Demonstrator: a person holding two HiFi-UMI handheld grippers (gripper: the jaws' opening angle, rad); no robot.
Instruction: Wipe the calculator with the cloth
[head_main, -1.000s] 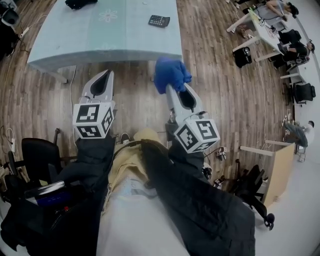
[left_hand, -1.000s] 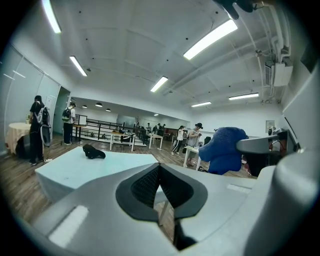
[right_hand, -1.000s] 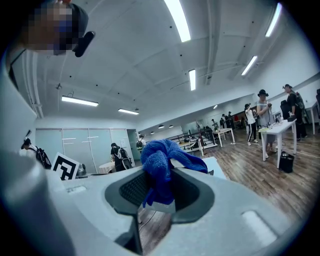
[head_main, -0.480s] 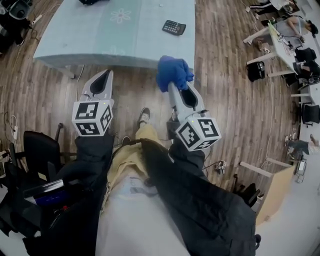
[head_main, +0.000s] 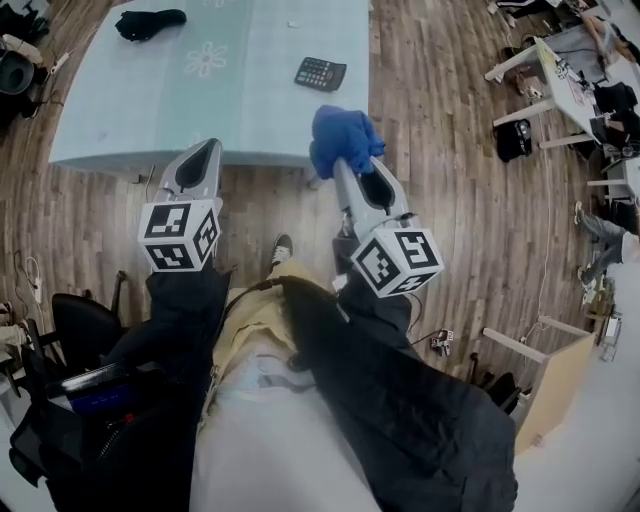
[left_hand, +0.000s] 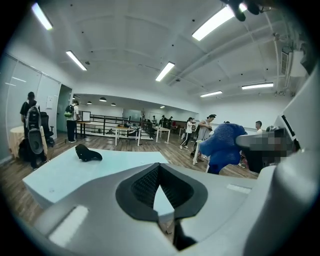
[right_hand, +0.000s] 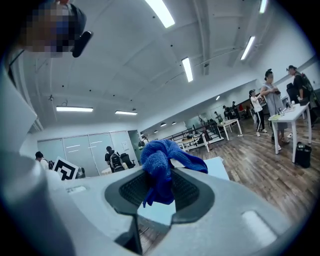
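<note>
**Two grippers in front of the table, cloth in the right one**

1. We find the right gripper (head_main: 343, 168) clamped on the blue cloth (head_main: 342, 140). In the right gripper view, the cloth is bunched between the dark pads; a lump stands above the jaws and a tail hangs below them.
2. We find the left gripper (head_main: 209, 150) with its jaws drawn together at the tips. The left gripper view shows nothing between them.
3. We locate the calculator (head_main: 320, 73) lying flat on the pale blue-green table (head_main: 130, 110), towards the table's right side. It is well apart from both grippers and touches neither the cloth nor any jaw.
4. In the head view, the cloth shows at the table's near edge, with the calculator beyond it.
5. We note a black item (head_main: 148, 22) at the far left corner of the table, well apart from the calculator.
6. Both grippers are over the wooden floor (head_main: 450, 200).
</note>
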